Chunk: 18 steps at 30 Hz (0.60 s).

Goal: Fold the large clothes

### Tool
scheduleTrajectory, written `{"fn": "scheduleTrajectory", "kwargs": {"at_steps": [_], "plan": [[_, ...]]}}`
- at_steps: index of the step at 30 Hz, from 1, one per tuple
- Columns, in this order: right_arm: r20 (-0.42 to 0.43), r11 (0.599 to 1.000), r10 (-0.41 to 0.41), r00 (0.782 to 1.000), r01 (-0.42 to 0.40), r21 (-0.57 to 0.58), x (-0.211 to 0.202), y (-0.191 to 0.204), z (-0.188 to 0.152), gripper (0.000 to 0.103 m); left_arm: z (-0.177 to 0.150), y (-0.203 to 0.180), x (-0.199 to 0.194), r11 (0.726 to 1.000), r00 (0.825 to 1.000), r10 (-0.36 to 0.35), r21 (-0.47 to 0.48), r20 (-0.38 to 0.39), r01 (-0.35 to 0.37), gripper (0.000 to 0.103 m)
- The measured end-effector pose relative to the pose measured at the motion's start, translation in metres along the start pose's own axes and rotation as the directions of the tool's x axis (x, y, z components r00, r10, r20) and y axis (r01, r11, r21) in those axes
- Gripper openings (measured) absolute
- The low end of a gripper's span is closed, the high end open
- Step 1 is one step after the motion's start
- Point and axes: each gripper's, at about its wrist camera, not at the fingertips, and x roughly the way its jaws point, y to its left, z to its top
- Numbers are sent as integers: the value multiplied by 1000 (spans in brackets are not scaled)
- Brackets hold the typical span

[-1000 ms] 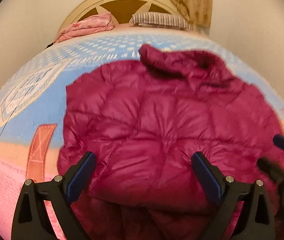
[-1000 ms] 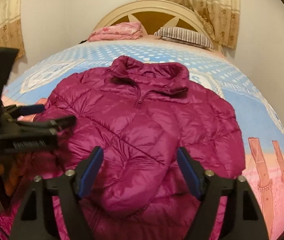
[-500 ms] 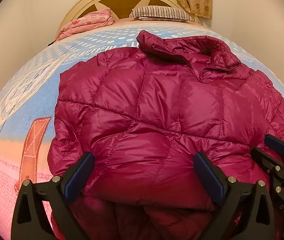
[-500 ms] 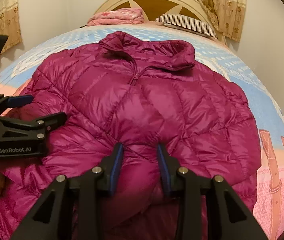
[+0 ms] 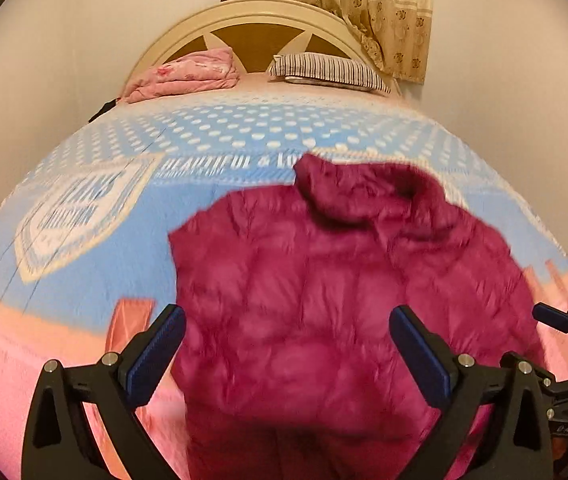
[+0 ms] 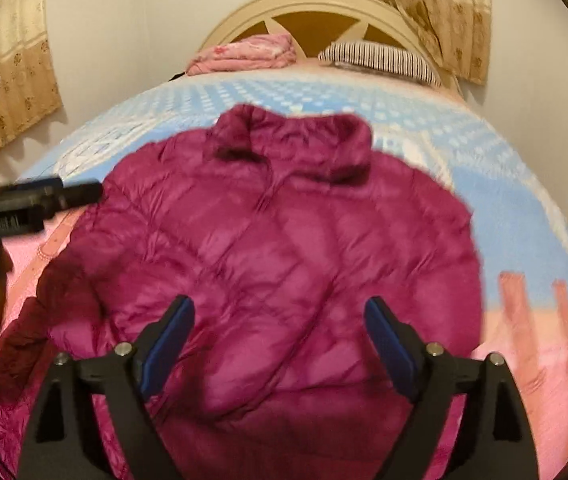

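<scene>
Both views were smeared by motion; the quilting on the magenta down jacket [image 6: 276, 248] read only as soft blotches. Its hem ran off the bottom edge behind the gripper frames, and the sleeve at 8 o'clock in the right wrist view was dark and hard to trace.

Left wrist view, left to right: blue-and-pink bedspread [image 5: 84, 208] with partly legible print, then the jacket spread front-up at centre, collar [image 5: 348, 188] at 12 o'clock. Left gripper [image 5: 287, 346] jaws stood wide apart, released, nothing pressed between the pads. The right gripper's tip was cut off at 3 o'clock.

Right wrist view: the left gripper showed blurred at 9 o'clock, partly out of frame. Right gripper [image 6: 279, 344] jaws were spread wide above the jacket, not clamping it.

Against half a second earlier: the right jaws, then pinched on a fold of the lower front, had just been opening, with cloth below them but not gripped. The jacket looked smaller and farther in both views, with more bedspread showing. The headboard [image 5: 276, 20], pink blanket [image 5: 188, 76] and striped pillow [image 5: 328, 70] were more fully visible.
</scene>
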Motion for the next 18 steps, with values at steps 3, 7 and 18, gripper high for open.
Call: {"fn": "scheduleTrajectory", "kwargs": {"at_steps": [3, 7, 18], "plan": [[-10, 999, 11, 1000, -11, 43, 3, -23, 24, 89, 29, -11, 18, 999, 1000, 0, 33, -19, 1, 102], [-15, 996, -44, 999, 45, 76, 25, -54, 58, 89, 62, -27, 53, 997, 1000, 14, 81, -23, -12, 102], [-61, 996, -72, 996, 75, 39, 115, -105, 140, 89, 129, -28, 181, 988, 992, 88, 134, -95, -75, 102]]}}
